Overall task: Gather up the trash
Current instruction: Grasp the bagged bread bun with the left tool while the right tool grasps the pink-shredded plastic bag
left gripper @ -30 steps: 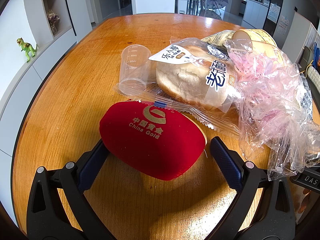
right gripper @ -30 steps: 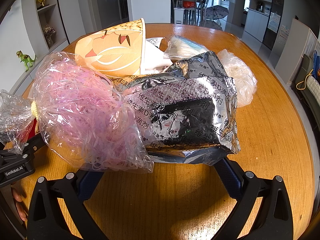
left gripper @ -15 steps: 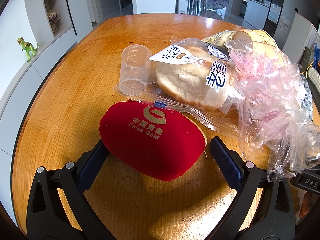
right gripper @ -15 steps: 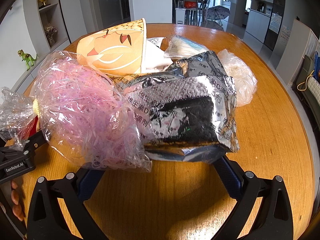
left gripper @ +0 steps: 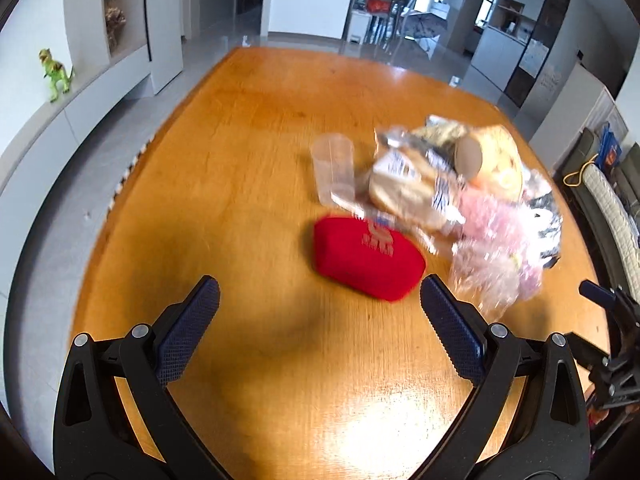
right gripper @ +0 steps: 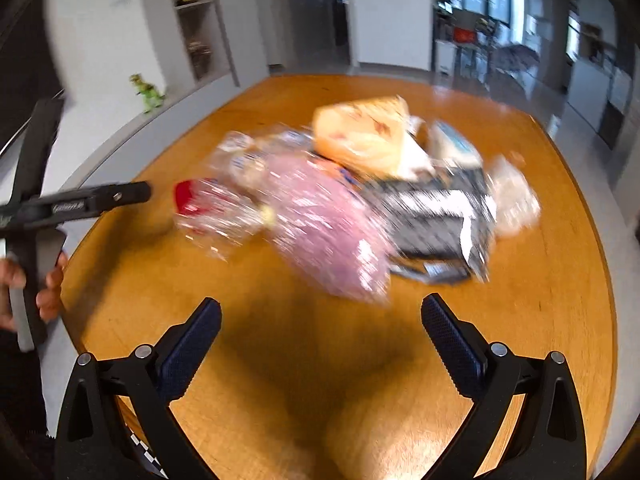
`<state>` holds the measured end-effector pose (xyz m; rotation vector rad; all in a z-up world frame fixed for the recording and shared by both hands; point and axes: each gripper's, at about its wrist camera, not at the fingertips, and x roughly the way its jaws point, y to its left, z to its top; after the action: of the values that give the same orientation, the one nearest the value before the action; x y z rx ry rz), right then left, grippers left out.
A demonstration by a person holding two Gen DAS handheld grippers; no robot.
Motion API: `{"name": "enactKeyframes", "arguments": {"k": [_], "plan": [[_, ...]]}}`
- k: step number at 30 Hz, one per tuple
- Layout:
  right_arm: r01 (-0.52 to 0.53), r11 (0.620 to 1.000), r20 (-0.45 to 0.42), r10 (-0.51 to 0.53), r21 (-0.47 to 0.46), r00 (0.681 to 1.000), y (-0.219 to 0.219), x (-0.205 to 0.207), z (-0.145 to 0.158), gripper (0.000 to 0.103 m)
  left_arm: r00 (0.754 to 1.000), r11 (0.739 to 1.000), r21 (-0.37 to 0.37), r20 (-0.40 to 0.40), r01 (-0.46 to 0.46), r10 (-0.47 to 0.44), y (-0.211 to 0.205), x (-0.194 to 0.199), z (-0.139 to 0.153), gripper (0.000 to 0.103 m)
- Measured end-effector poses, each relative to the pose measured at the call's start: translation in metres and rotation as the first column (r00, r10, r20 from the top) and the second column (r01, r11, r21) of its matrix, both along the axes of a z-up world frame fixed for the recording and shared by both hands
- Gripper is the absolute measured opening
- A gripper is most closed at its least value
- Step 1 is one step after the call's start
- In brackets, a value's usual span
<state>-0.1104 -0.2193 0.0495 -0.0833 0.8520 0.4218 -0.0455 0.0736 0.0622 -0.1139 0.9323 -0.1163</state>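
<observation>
with both grippers' jaws spread and empty above the counter (left gripper: 248,152), a blind grab risked scattering the loose trash pile (right gripper: 360,200) or snagging the red pouch (left gripper: 368,258).

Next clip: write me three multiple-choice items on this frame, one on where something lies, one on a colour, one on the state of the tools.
1. Where does the clear measuring cup lie relative to the red pouch in the left wrist view?
A. Beyond it, farther up the table
B. Inside it
C. Nearer the camera than it

2. What colour are the shreds in the clear plastic bag?
A. Green
B. Pink
C. Blue

3. What state are the two tools in?
A. Both open and holding nothing
B. Left shut on the pouch
C. Right shut on the silver packet

Answers:
1. A: the cup sits past the pouch, on the wooden table.
2. B: the shreds show pink through the plastic.
3. A: the left tool and right tool each show fingers spread wide over bare wood, short of the pile.
</observation>
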Motion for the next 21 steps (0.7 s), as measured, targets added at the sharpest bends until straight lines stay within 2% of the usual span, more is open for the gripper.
{"name": "enactKeyframes", "arguments": {"k": [4, 8, 10, 11, 12, 15, 18, 21], "plan": [[-0.073, 0.993, 0.024, 0.075, -0.095, 0.997, 0.041, 0.025, 0.002, 0.098, 0.998, 0.998, 0.012, 0.004, 0.056, -0.056, -0.002, 0.017, 0.013, 0.097], [-0.064, 0.979, 0.014, 0.068, -0.195, 0.998, 0.061, 0.06, -0.011, 0.093, 0.99, 0.99, 0.013, -0.012, 0.138, -0.137, -0.019, 0.036, 0.019, 0.097], [-0.058, 0.975, -0.011, 0.058, -0.216, 0.998, 0.064, 0.069, -0.018, 0.078, 0.98, 0.98, 0.015, -0.02, 0.199, -0.199, -0.036, 0.046, 0.023, 0.097], [-0.047, 0.972, -0.035, 0.04, -0.229, 0.999, 0.064, 0.075, -0.022, 0.058, 0.975, 0.975, 0.028, -0.021, 0.221, -0.22, -0.044, 0.051, 0.024, 0.097], [-0.044, 0.978, -0.074, 0.029, -0.204, 0.997, 0.06, 0.08, -0.025, 0.048, 0.969, 0.968, 0.052, -0.019, 0.247, -0.247, -0.054, 0.057, 0.026, 0.097], [-0.006, 0.995, -0.122, -0.005, -0.095, 0.993, 0.04, 0.072, -0.024, 0.033, 0.955, 0.948, 0.122, -0.035, 0.296, -0.294, -0.078, 0.073, 0.023, 0.097], [0.028, 1.0, -0.149, -0.028, -0.004, 0.988, 0.02, 0.054, -0.016, 0.033, 0.947, 0.934, 0.164, -0.087, 0.319, -0.308, -0.094, 0.095, 0.012, 0.097], [0.035, 0.999, -0.126, -0.034, 0.002, 0.991, 0.008, 0.035, -0.009, 0.033, 0.939, 0.922, 0.191, -0.139, 0.338, -0.316, -0.105, 0.111, -0.002, 0.097]]}}
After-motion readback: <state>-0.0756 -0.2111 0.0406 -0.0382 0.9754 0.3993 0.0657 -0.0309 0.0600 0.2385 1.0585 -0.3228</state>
